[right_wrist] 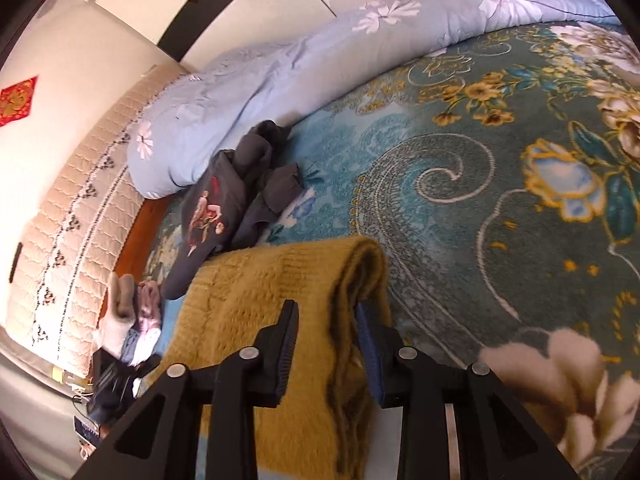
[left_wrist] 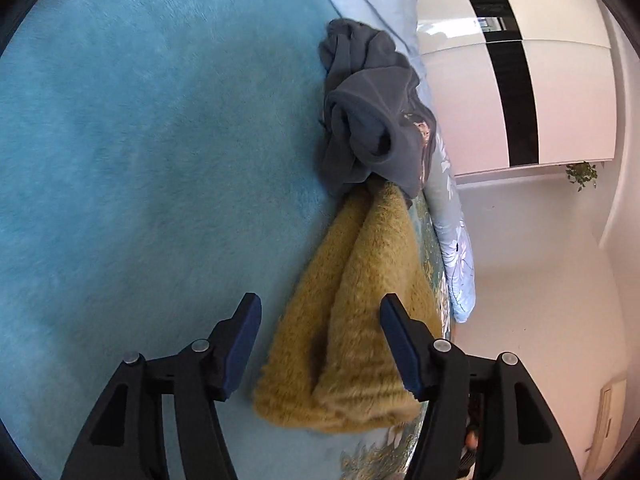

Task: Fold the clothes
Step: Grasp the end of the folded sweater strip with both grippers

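A fuzzy mustard-yellow sweater (left_wrist: pixel 352 320) lies folded on the blue-green blanket (left_wrist: pixel 140 140). My left gripper (left_wrist: pixel 320 346) is open just above its near end, one finger on each side, gripping nothing. In the right wrist view the same sweater (right_wrist: pixel 280 300) has a thick fold that runs between my right gripper's (right_wrist: pixel 326 350) fingers. The jaws stand partly apart around this fold, and I cannot tell whether they pinch it. A crumpled dark grey garment (left_wrist: pixel 368 112) lies beyond the sweater; its flower print shows in the right wrist view (right_wrist: pixel 224 208).
A light blue floral quilt (right_wrist: pixel 320 60) is bunched along the bed's far edge. The flowered blanket (right_wrist: pixel 500 160) spreads to the right. A quilted cream headboard (right_wrist: pixel 80 220) and white wardrobe (left_wrist: pixel 520 80) stand beyond. Pink and white clothes (right_wrist: pixel 128 320) lie by the headboard.
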The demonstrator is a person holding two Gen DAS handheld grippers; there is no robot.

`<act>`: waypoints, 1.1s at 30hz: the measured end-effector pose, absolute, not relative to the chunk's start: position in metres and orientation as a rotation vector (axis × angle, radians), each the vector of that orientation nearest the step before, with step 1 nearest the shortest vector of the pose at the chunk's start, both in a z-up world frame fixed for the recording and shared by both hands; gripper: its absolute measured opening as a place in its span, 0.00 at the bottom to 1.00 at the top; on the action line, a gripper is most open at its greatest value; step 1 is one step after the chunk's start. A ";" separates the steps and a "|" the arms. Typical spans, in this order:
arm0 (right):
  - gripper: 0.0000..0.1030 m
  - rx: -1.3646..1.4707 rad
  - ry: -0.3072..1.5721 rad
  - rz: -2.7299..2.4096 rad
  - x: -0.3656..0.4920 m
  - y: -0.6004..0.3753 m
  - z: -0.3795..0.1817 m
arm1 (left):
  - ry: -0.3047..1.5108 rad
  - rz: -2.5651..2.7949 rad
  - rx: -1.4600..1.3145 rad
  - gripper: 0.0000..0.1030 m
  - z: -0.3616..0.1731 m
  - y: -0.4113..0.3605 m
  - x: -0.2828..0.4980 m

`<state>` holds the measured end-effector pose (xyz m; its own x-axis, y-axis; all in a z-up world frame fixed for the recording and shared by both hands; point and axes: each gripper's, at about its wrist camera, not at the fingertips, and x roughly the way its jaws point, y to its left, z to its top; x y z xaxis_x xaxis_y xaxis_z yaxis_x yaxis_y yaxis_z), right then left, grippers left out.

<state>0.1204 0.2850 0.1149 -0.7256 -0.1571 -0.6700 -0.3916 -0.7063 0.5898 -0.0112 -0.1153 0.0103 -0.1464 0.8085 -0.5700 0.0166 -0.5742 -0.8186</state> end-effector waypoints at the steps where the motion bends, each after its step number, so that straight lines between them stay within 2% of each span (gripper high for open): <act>1: 0.42 -1.081 1.148 2.549 0.130 0.286 0.113 | -0.937 1.769 -1.556 0.61 0.009 -0.110 -0.012; 8: 0.42 -0.976 1.360 2.491 0.169 0.291 0.090 | -0.934 1.797 -1.577 0.60 0.003 -0.095 0.009; 10: 0.42 -0.983 1.379 2.494 0.168 0.290 0.086 | -0.964 1.816 -1.587 0.45 0.003 -0.097 0.016; 13: 0.42 -0.997 1.403 2.499 0.167 0.288 0.080 | -0.958 1.871 -1.573 0.34 0.009 -0.099 0.030; 16: 0.42 -1.010 1.429 2.501 0.166 0.287 0.074 | -0.934 1.929 -1.540 0.32 0.018 -0.100 0.049; 18: 0.50 -1.017 1.462 2.492 0.166 0.288 0.069 | -0.917 1.963 -1.522 0.31 0.023 -0.102 0.064; 22: 0.53 -1.032 1.547 2.476 0.166 0.290 0.060 | -0.884 1.997 -1.501 0.29 0.029 -0.109 0.096; 25: 0.58 -1.059 1.572 2.486 0.163 0.287 0.057 | -0.861 2.008 -1.492 0.29 0.032 -0.117 0.116; 29: 0.64 -1.168 1.470 2.500 0.145 0.278 0.061 | -0.829 2.007 -1.495 0.30 0.031 -0.120 0.118; 33: 0.70 -1.297 1.388 2.467 0.118 0.275 0.065 | -0.780 2.031 -1.502 0.36 0.036 -0.117 0.111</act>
<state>0.1181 0.2750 0.0654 -0.6525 -0.3492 -0.6726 -0.3935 -0.6023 0.6945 0.1110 -0.1167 0.0355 -0.2724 0.6814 -0.6794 -0.0517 -0.7154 -0.6968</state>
